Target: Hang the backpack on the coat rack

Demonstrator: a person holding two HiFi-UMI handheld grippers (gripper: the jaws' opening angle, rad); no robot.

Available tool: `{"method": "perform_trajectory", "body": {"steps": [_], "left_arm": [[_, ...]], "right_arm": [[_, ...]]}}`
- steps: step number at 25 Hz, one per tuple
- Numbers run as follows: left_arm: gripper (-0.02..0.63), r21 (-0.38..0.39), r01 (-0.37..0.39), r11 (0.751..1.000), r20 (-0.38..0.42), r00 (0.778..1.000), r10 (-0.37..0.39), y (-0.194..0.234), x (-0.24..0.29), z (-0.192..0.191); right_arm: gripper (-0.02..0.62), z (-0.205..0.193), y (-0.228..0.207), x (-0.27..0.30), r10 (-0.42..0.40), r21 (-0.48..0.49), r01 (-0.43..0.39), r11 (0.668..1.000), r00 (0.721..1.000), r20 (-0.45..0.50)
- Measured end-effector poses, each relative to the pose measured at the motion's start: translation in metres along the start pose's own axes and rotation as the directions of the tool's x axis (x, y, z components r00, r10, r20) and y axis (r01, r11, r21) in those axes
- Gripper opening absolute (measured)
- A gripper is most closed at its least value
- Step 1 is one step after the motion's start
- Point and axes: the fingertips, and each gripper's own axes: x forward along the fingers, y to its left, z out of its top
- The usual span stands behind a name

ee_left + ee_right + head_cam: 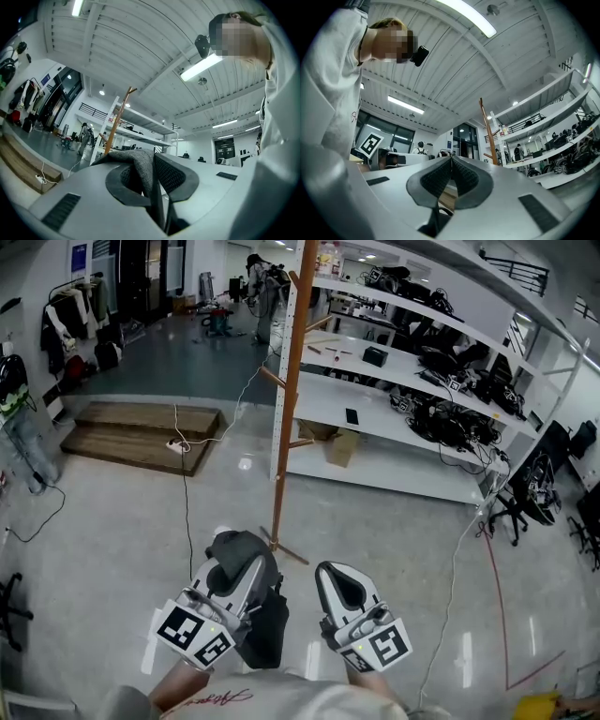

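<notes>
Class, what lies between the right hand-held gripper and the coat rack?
In the head view, only bare floor shows between the right hand-held gripper and the coat rack.

Your backpack [263, 626] is dark, nearly black, with a grey woven fabric top [139, 165]. That grey fold is pinched between the jaws of your left gripper [243, 561], and the dark body hangs down below it, off the floor. It hangs on your side of the coat rack [292, 395], near its foot and not touching it. The coat rack is a slim orange-brown wooden pole, standing upright on splayed legs, with short pegs angled upward along it, all bare.
</notes>
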Motion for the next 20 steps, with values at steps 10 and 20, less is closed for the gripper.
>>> {"method": "perform_trajectory", "body": {"steps": [10, 20], "left_arm": [[0.066, 0.04, -0.048, 0.998, 0.03, 0.998, 0.046, 0.034, 0.014, 0.022], [0.066, 0.109, -0.086, 0.99, 0.081, 0.994, 0.077, 0.082, 0.053, 0.072]], "right_arm": [[0.023, 0.0, -0.018, -0.009, 0.005, 0.001, -0.005, 1.0, 1.0, 0.009], [0.024, -0.004, -0.043, 0.011, 0.033, -0.009, -0.033, 0.999, 0.999, -0.027]]}}
